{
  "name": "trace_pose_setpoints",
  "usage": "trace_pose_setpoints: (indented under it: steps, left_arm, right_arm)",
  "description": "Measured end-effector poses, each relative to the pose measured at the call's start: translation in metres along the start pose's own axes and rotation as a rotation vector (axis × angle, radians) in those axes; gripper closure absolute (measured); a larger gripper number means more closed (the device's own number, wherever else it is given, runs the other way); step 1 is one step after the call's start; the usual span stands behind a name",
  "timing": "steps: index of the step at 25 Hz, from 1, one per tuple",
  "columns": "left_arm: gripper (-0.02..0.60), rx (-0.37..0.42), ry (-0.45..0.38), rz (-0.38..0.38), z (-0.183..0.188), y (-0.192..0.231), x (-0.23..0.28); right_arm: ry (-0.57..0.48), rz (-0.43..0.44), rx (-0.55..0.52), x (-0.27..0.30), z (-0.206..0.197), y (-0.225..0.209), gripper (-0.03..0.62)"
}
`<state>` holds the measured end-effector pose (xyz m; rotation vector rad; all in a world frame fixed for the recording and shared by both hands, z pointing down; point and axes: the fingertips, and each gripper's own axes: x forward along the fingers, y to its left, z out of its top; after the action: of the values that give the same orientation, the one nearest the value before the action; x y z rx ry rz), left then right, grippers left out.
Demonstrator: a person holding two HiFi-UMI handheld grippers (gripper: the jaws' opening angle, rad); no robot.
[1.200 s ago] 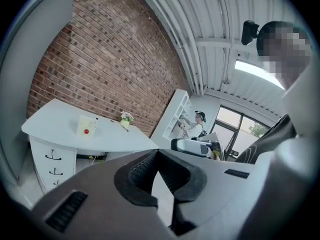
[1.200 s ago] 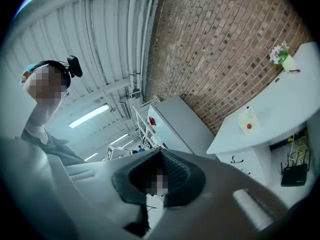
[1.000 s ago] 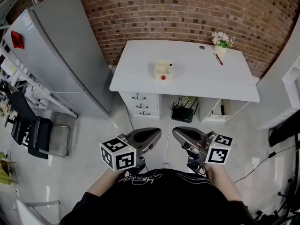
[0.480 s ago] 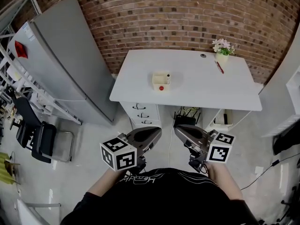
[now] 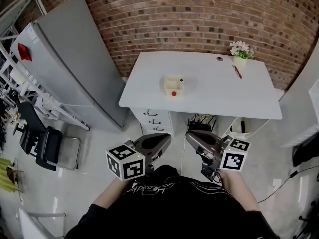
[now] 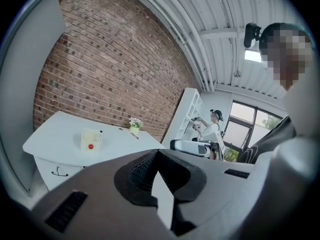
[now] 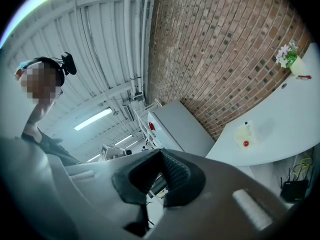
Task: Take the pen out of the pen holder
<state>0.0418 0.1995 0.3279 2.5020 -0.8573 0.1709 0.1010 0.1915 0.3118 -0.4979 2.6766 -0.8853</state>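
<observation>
A brick wall runs across the top of the head view; a tall grey cabinet leans along the upper left; a white desk fills the upper centre, standing against the wall. The person's dark top takes up the bottom centre, and a black chair sits at the left edge on the pale floor.

The left gripper and the right gripper are held side by side in the lower centre, each with its marker cube at the outer side; both point toward the desk and are well apart from it. In the left gripper view the jaws of the left gripper are pressed together at the tips with nothing between them; in the right gripper view the right gripper has its jaws together as well, and it is empty.

Under the desk, drawers stand at the left and a black router sits in the open bay beside them.

The pen holder, a cream box with a red dot on its front, stands on the left-centre part of the desk; the pen stands upright inside it at its right side. A flower pot is at the desk's upper right corner; a red pen lies just below it.
</observation>
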Motion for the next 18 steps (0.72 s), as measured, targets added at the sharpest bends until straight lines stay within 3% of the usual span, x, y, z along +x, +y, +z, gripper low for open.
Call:
trace_pose_setpoints:
  steps: [8, 18]
  left_arm:
    - [0.578, -0.064, 0.005, -0.027, 0.0, 0.019, 0.016]
    - [0.578, -0.114, 0.042, -0.063, 0.019, 0.076, 0.059]
  right_arm:
    - [0.018, -0.038, 0.012, 0.007, 0.001, -0.023, 0.591]
    - [-0.014, -0.132, 0.049, 0.025, 0.026, -0.088, 0.591]
